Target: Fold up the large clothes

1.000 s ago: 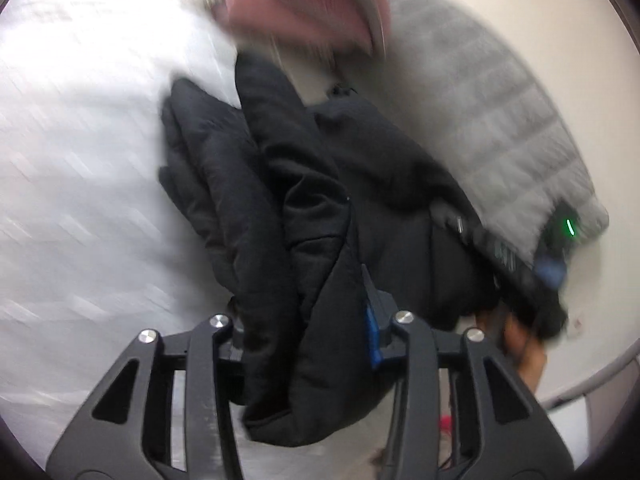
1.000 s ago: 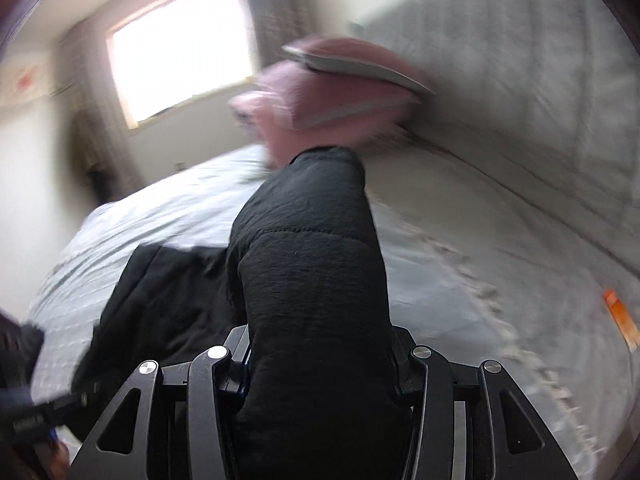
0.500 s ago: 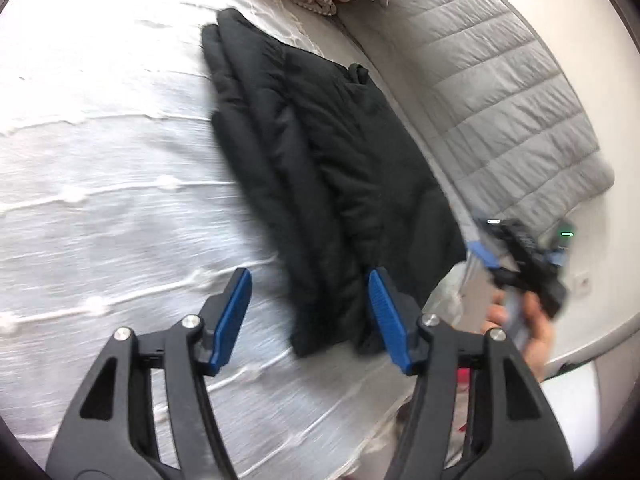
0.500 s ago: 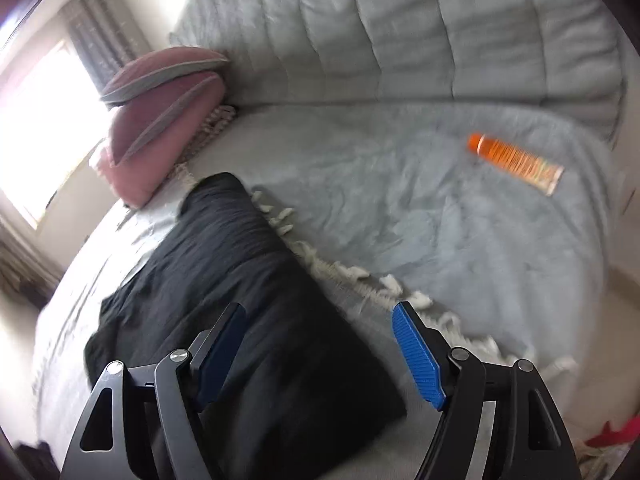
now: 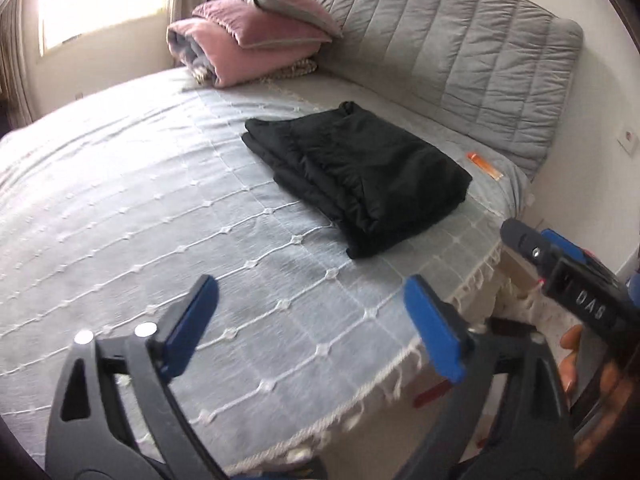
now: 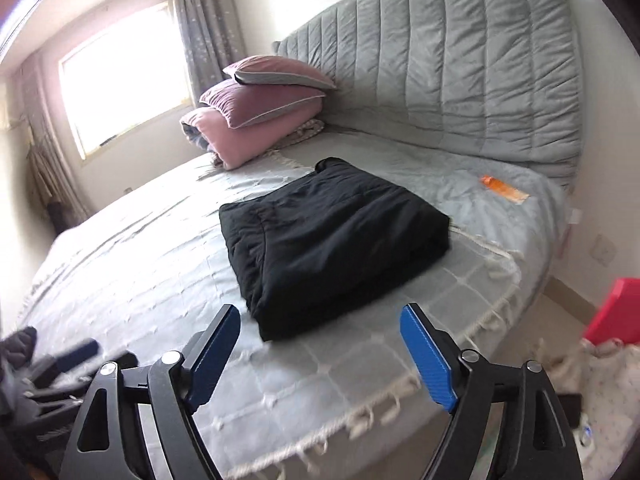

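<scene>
- The black padded jacket (image 6: 328, 240) is seen folded into a thick rectangular bundle, lying flat on the pale grey bedspread (image 6: 132, 280); in the right wrist view it sits at about twelve o'clock from the right gripper (image 6: 320, 348), and it is touched by neither tool.
- In the left wrist view the same bundle (image 5: 360, 172) lies at roughly one o'clock, well apart from the left gripper (image 5: 316, 320).
- Both pairs of jaws have just been opening and now stand wide, with nothing between them; only bedspread shows in each gap.
- The step in hand is judged to be the release and withdrawal after the last fold, and the fold itself looks finished.
- To do it well, the blue pads (image 6: 428, 364) should be kept fully apart and lifted clear, so that no edge of cloth is snagged and the layers are not dragged open.
- The near corner of the bundle looks slightly puffed; if tidying is wanted, it is better pressed down from above than pinched.
- Beyond the jacket, an orange tube (image 6: 502, 189) lies near the quilted grey headboard (image 6: 460, 80) at about one o'clock, and pink pillows (image 6: 260, 100) are stacked at eleven o'clock; neither needs to be disturbed.
- The fringed edge of the bedspread lies just below the grippers and should be avoided while backing away.
</scene>
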`<state>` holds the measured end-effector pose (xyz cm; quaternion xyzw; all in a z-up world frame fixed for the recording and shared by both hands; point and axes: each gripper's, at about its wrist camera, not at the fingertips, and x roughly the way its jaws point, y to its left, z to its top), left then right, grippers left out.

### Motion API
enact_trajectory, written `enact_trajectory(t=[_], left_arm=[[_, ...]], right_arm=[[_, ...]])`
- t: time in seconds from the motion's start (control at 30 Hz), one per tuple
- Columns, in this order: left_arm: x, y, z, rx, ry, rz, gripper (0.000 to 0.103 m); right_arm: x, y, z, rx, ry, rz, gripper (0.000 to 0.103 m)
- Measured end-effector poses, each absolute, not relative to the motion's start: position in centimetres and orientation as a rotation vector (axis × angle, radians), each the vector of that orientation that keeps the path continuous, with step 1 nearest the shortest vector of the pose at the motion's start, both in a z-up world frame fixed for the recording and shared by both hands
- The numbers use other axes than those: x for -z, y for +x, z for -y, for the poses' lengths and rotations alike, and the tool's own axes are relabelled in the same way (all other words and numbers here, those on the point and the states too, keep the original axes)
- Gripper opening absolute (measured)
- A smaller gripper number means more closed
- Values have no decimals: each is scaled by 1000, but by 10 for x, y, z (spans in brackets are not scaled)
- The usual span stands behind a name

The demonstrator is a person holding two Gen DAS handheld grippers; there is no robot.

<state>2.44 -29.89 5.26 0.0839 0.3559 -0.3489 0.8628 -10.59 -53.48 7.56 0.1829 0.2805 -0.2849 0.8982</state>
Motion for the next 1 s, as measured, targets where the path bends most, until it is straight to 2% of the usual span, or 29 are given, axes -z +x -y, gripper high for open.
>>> enact_trajectory(t=[0.13, 0.2, 0.3, 0.53, 1.0], left_arm=[[-73, 8, 281, 719, 184, -710, 97], [-79, 3, 273, 725, 193, -692, 101], [-80, 5, 273, 768, 209, -727, 103], [-62, 17, 258, 790, 180, -766, 103], [-41, 36, 247, 814, 149, -786, 103]], right_arm=[[-84, -129, 508, 607, 381, -562, 90], [-90, -137, 497, 616, 381, -566, 91], [-102, -148, 476, 613, 353, -577, 103], [-124, -167, 452, 700, 340, -515, 103], [-109, -124, 440, 809, 257, -592, 103]])
